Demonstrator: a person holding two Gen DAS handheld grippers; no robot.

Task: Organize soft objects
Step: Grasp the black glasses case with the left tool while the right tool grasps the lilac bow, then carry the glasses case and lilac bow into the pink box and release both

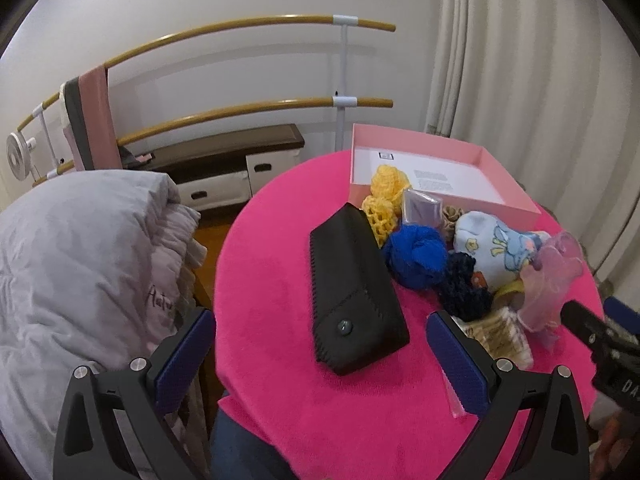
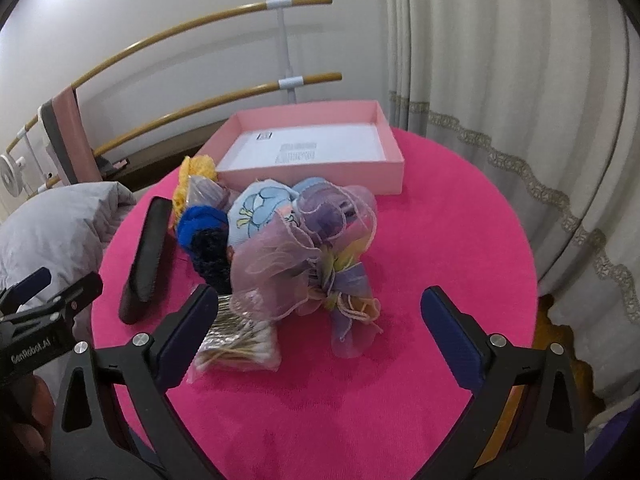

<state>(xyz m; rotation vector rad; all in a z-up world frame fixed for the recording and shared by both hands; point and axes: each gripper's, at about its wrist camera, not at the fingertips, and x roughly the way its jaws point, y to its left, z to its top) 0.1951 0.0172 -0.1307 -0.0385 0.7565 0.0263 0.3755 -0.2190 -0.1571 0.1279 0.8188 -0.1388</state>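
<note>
A pile of soft things lies on the round pink table (image 2: 440, 240): a yellow knit piece (image 1: 386, 188), a blue knit ball (image 1: 416, 256), a dark navy knit piece (image 1: 464, 284), a light blue printed cloth (image 2: 260, 208), and pink-purple organza ribbon bows (image 2: 304, 256). An open pink box (image 2: 312, 148) stands behind the pile, holding only a white sheet. My left gripper (image 1: 320, 344) is open, above the black case (image 1: 352, 288). My right gripper (image 2: 320, 316) is open, just in front of the ribbon bows.
A bag of cotton swabs (image 2: 240, 348) lies at the pile's near edge. A small clear packet (image 1: 422, 208) sits among the knits. A grey duvet (image 1: 80, 260) is left of the table. Curtains (image 2: 520, 120) hang on the right; a barre rail (image 1: 240, 32) and low cabinet (image 1: 224, 168) stand behind.
</note>
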